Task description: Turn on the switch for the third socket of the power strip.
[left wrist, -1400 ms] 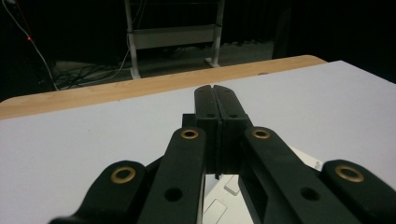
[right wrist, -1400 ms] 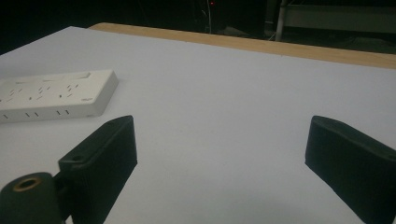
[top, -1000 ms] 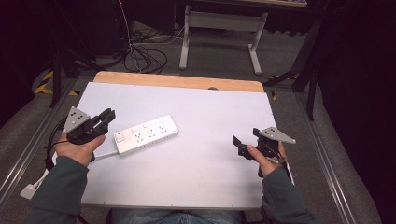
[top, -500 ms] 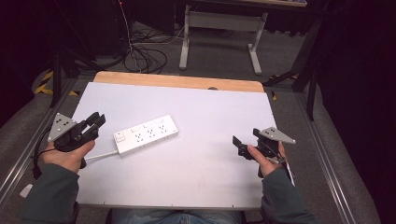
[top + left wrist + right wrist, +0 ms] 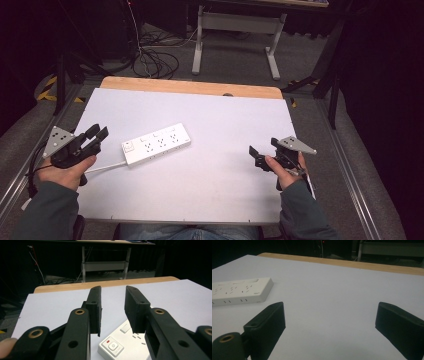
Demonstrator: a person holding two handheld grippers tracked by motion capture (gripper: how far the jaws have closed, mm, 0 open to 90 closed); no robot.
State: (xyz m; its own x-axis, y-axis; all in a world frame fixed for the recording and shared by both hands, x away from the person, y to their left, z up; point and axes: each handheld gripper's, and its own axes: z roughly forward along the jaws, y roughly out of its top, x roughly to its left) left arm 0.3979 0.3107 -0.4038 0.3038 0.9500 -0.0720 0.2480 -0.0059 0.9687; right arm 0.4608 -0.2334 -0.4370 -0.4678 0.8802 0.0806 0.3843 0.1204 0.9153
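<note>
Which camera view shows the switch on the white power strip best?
The left gripper view: the switch sits close below the jaws, its power symbol and red light readable. In the high view the switch is a small square at the power strip's cable end. The right gripper view shows the strip's opposite end, sockets only.

No readable text, brand or number anywhere. Only sign: a power symbol on the switch button (image 5: 113,346) at the cable end of the white power strip (image 5: 156,144), with a small red indicator mark just beside it.
</note>
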